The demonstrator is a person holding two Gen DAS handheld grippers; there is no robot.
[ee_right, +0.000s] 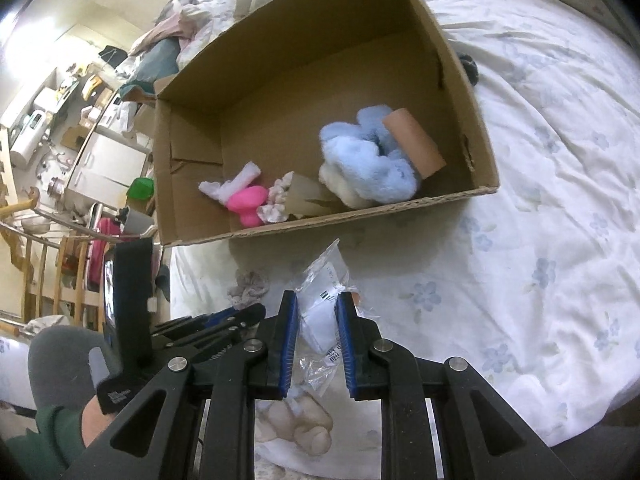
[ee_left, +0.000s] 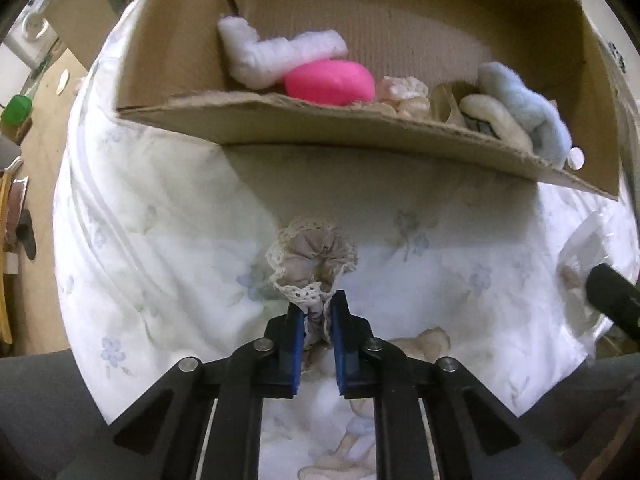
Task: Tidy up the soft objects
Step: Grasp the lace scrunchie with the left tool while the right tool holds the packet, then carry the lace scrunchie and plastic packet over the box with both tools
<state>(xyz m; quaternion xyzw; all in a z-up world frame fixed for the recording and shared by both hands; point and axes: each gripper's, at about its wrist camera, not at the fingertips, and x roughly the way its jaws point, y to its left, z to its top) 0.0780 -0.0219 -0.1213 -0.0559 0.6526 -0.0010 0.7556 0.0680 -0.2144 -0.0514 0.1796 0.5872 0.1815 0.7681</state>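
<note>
Beyond the left edge of the floral white bed (ee_right: 540, 128) stand a green plastic container (ee_right: 141, 189), white cabinets (ee_right: 110, 162) and wooden chairs (ee_right: 52, 276).

A lived-in bedroom at home — a floral bedspread (ee_right: 540, 200) covers the bed, with piled clothes (ee_right: 180, 28) and cluttered shelves (ee_right: 60, 92) beyond.

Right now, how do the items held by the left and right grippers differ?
The left gripper pinches a beige lace-trimmed scrunchie, bare fabric; the right gripper pinches a clear plastic packet with something white inside. The scrunchie is ruffled and ring-shaped; the packet is flat and crinkled. Both are still outside the cardboard box, above the bedsheet.
</note>
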